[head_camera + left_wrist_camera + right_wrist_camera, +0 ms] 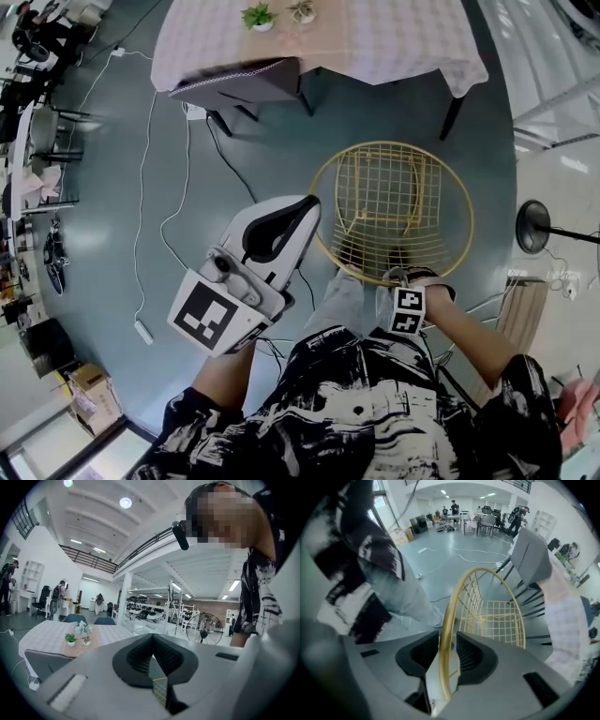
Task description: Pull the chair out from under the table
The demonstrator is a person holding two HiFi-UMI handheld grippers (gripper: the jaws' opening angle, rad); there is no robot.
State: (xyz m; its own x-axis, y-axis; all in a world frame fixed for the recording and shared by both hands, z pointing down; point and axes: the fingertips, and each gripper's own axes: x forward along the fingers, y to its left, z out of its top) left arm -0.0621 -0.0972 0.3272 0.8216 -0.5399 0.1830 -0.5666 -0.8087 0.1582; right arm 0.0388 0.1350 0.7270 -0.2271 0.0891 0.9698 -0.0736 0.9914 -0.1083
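Observation:
The gold wire chair (394, 202) stands on the grey floor, apart from the cloth-covered table (375, 42) behind it. My right gripper (399, 276) points steeply down at the chair's near rim. In the right gripper view the gold rim (446, 616) runs between the two black pads (473, 656), with a gap on either side, so my right gripper (449, 638) is open around it. My left gripper (302, 214) hovers left of the chair, level and touching nothing. Its pads meet at the tips, and my left gripper (152, 638) is shut and empty.
A grey chair (248, 82) is tucked at the table's left side. Two small potted plants (261, 16) stand on the table. White cables (148, 187) trail over the floor at left. A floor fan (534, 225) stands at right. My legs are close behind the gold chair.

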